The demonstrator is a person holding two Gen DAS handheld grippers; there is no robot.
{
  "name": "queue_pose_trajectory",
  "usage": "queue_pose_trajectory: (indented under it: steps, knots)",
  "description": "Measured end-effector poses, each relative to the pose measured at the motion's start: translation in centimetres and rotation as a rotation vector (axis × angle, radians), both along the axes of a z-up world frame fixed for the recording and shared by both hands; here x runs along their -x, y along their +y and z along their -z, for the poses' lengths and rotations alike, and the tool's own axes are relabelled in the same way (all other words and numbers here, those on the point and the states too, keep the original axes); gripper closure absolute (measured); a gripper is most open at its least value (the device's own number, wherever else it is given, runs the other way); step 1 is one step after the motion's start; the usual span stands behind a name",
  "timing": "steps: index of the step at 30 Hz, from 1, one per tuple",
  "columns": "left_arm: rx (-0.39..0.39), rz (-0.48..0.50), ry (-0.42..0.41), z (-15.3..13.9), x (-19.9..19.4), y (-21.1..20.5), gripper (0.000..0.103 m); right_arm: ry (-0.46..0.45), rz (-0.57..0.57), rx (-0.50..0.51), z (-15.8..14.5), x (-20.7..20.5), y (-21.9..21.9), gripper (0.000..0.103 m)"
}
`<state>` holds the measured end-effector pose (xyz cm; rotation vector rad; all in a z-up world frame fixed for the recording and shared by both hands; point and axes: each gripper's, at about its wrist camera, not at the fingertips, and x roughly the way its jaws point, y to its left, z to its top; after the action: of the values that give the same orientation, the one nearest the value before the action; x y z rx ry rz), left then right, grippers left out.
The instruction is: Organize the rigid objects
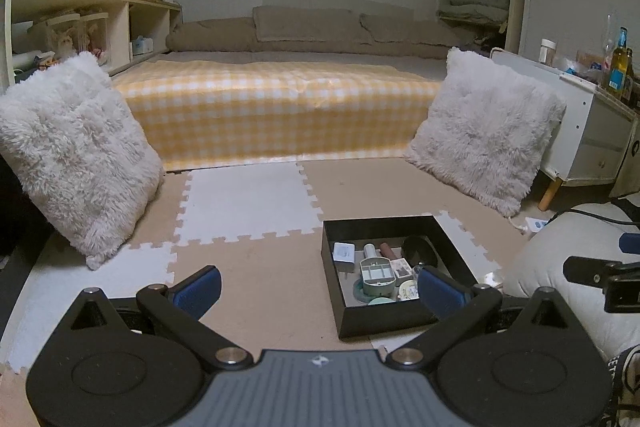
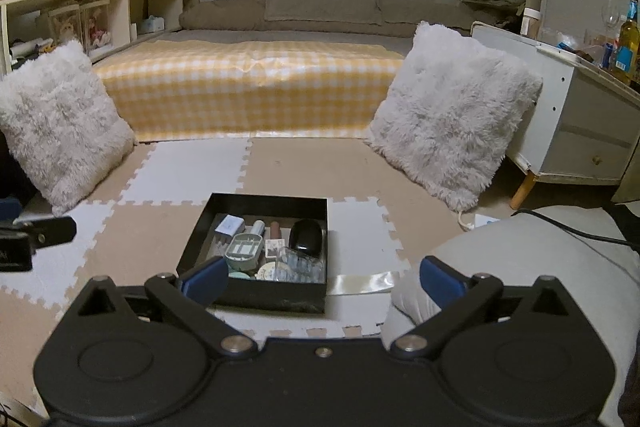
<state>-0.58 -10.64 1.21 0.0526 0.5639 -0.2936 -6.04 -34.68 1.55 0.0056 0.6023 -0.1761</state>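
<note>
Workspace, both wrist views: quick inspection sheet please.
Surface: foam puzzle mat, beige and white tiles, on the floor.
Job's things: black box on the mat holding a white adapter, a green case, a black mouse and small items.
Clutter: nothing seen loose on the mat apart from a clear sheet beside the box.
Grippers: left gripper open, empty; right gripper open, empty.
Cables: black cable over a grey cushion.
Surroundings: bed, two fluffy pillows, shelf, white cabinet with bottles.
</note>
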Motion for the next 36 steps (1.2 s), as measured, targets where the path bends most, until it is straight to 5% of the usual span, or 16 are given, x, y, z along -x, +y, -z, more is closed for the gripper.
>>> queue_pose_trajectory:
  steps: [36]
  knots:
    - [-0.031,-0.006,-0.003,1.3,0.3,-0.1,0.000,-0.027,0.015,0.009,0.5,0.5,0.3,0.000]
